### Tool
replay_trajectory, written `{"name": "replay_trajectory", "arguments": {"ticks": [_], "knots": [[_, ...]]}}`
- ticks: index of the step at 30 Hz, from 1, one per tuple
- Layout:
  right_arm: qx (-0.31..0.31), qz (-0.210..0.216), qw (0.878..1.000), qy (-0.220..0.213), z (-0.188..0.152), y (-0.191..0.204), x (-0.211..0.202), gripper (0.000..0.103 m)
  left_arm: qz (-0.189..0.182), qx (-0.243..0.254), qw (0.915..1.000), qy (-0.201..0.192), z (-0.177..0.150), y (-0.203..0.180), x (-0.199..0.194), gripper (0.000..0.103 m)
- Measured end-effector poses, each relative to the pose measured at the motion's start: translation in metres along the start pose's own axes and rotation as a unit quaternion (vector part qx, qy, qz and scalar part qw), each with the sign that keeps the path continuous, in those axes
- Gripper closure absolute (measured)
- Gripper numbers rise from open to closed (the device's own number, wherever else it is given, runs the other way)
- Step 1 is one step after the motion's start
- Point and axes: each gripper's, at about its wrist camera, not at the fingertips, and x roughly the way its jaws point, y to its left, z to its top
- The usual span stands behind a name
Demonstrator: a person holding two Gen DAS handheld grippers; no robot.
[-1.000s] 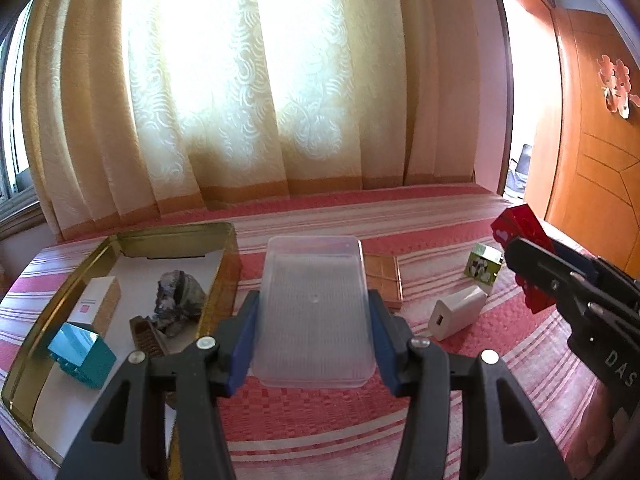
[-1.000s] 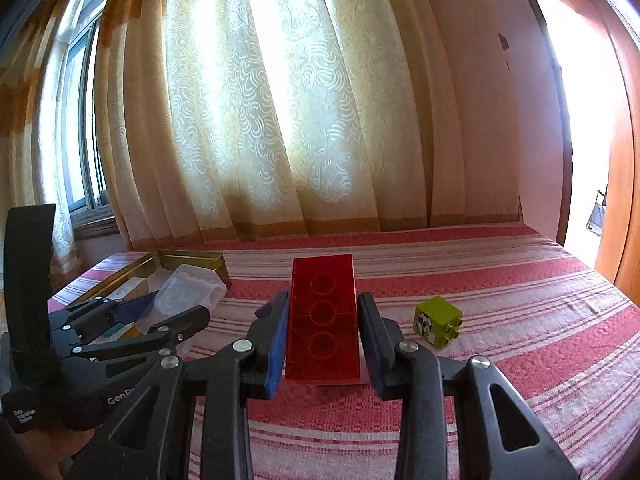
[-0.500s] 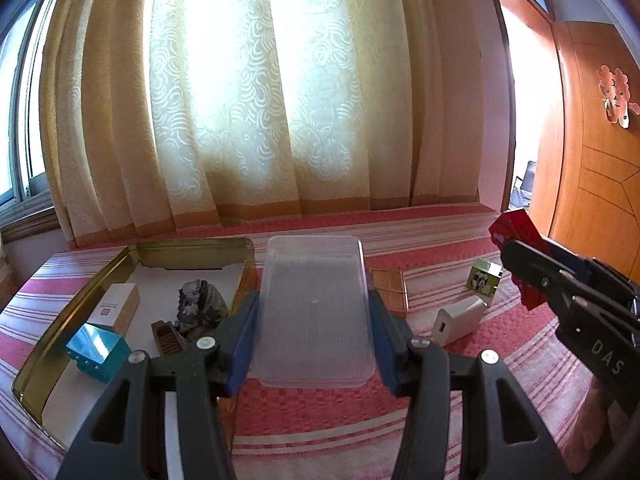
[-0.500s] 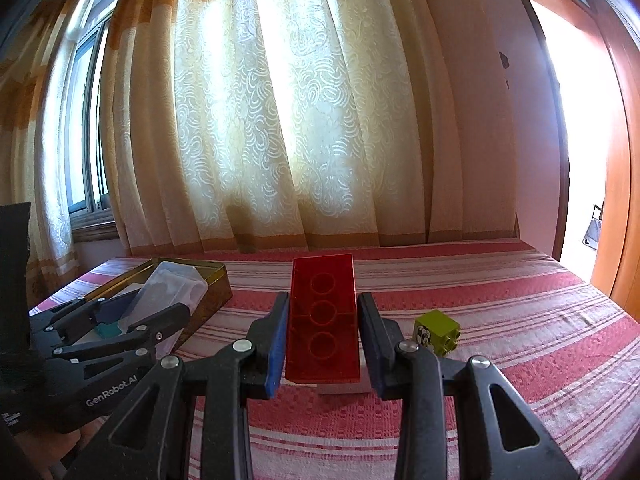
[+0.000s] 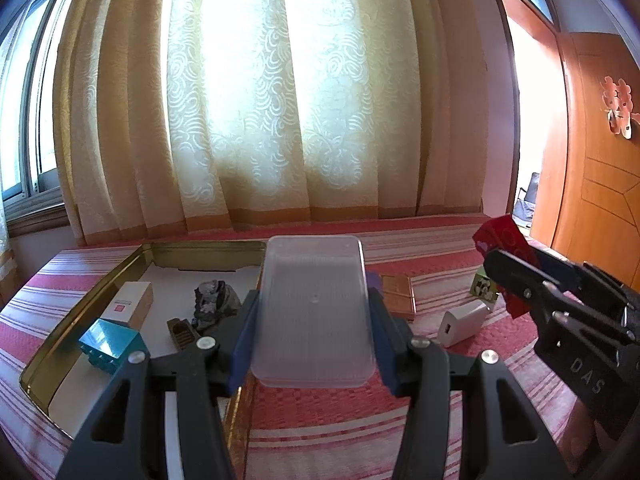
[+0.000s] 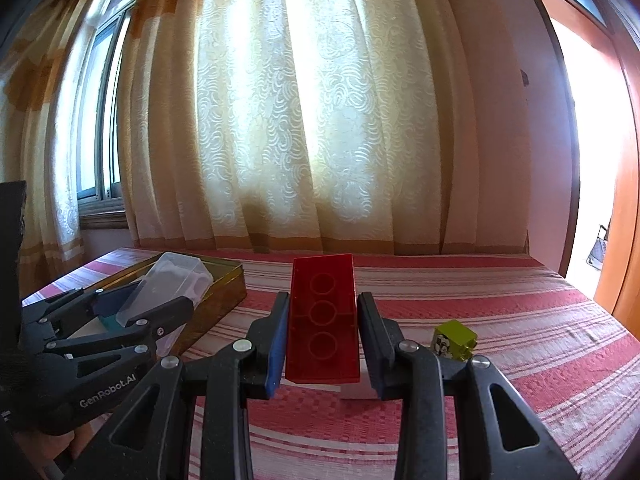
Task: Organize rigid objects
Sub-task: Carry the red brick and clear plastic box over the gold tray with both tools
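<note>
**Clear box and red brick held up over the bed**

Clear plastic box (image 5: 314, 312) sits between the blue pads (image 5: 243, 336) of the left gripper (image 5: 312, 344). The pads press on both long sides of the box, so the jaws are only as wide as the box. It hangs in the air just past the right edge of the gold tray (image 5: 80, 312).

The red brick (image 6: 323, 320) is squeezed between the pads of the right gripper (image 6: 323, 336). Three round rings show on its flat face. It is off the bed too.

In the tray lie a teal block (image 5: 110, 344), a white and tan carton (image 5: 130, 304), a dark crumpled lump (image 5: 214, 300) and a small brown thing (image 5: 182, 332).

On the red striped bedspread (image 6: 520, 320), between the two grippers, lie a flat brown box (image 5: 398, 292), a white charger (image 5: 462, 322) and a green cube (image 6: 454, 338) with a picture on its side. The charger and the cube are near each other.

Pale patterned curtains (image 6: 304, 120) hang behind the bed, and a wooden door (image 5: 600, 184) is on the right
</note>
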Motion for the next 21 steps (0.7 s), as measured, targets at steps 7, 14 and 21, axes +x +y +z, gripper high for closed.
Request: {"name": "replay_trajectory", "arguments": {"ticks": [7, 14, 21], "knots": [[-0.003, 0.007, 1.000, 0.000, 0.000, 0.009, 0.001, 0.067, 0.001, -0.008, 1.0000, -0.002, -0.001, 0.008, -0.003, 0.052], [-0.006, 0.016, 1.000, 0.000, 0.000, 0.018, 0.003, 0.067, 0.000, -0.011, 0.9999, -0.006, -0.002, 0.017, -0.007, 0.052], [-0.010, 0.026, 1.000, 0.001, 0.001, 0.027, 0.005, 0.067, 0.003, -0.015, 0.9998, -0.012, -0.002, 0.026, -0.012, 0.052]]}}
